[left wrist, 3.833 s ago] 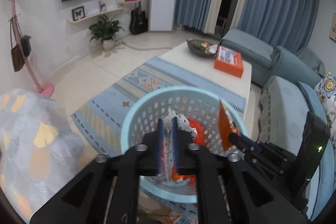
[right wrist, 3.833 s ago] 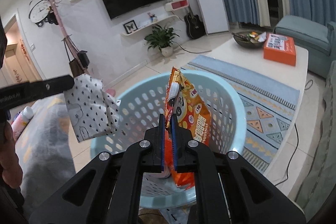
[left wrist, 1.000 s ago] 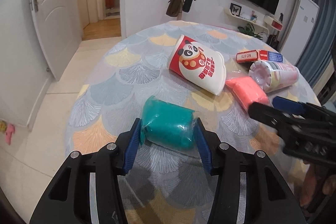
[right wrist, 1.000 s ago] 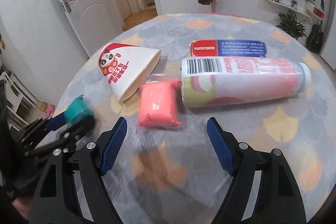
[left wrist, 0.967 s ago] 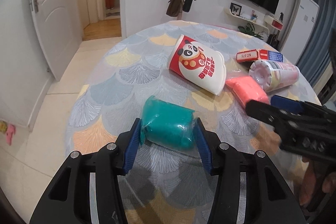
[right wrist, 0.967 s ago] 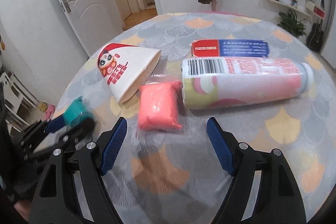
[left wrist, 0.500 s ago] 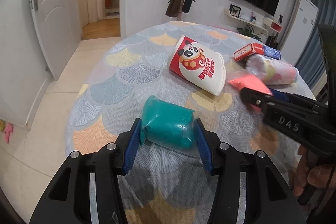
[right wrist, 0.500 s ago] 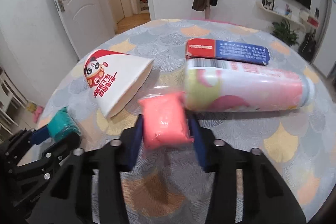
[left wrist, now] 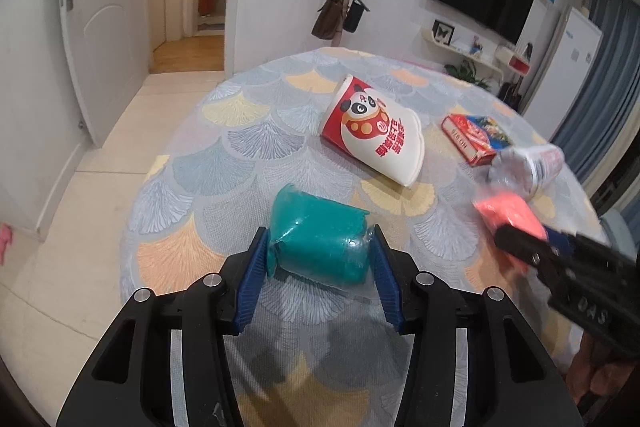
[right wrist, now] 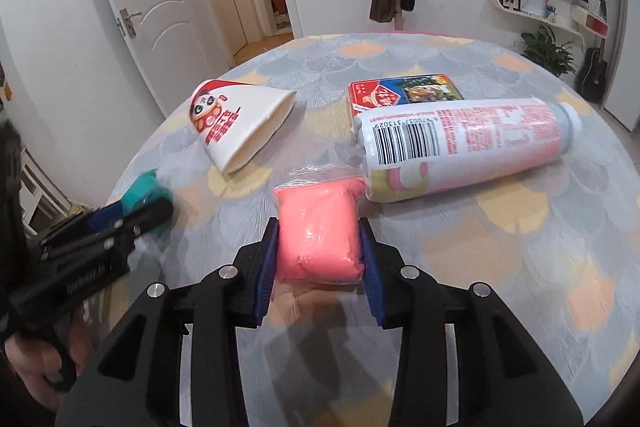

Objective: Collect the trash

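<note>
We are pinching the teal packet in the left tongs and the pink packet in the right tongs, both low over the tabletop. We are advising a firm squeeze and straight lifts, avoiding the bottle.

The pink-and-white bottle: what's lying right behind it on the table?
A red and blue box lies flat behind the pink-and-white bottle. The bottle covers the box's near edge, so whether they touch is hidden.
</note>
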`<state>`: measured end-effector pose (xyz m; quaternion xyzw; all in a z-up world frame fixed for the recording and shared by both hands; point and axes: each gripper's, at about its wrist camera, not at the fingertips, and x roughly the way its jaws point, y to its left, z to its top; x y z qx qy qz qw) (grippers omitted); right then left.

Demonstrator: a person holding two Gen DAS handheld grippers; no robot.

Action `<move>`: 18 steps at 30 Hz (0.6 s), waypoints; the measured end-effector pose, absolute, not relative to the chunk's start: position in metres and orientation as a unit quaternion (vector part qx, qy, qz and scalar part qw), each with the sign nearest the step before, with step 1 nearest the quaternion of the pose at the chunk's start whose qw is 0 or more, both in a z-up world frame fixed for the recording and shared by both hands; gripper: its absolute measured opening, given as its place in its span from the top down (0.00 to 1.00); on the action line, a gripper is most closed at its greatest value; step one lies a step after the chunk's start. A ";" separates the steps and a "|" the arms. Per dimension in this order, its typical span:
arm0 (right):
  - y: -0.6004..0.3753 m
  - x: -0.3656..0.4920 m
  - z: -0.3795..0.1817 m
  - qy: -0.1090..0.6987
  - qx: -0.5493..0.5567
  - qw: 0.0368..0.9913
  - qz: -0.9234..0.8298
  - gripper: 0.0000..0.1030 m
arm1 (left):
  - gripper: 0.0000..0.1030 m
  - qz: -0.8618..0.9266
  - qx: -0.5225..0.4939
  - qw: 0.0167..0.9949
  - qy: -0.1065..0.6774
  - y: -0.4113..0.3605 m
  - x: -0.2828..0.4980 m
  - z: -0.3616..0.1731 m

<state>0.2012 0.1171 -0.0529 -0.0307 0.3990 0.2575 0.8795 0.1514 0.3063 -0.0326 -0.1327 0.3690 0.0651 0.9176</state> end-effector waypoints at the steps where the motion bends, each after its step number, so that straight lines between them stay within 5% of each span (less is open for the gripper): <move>1: 0.114 0.198 -0.053 0.399 -0.029 0.880 0.258 0.66 | 0.54 0.066 -0.135 0.918 0.366 0.306 0.149 -0.032; 18: 0.051 0.145 -0.032 0.375 -0.001 0.891 0.256 0.66 | 0.54 0.039 -0.079 0.934 0.345 0.249 0.099 -0.020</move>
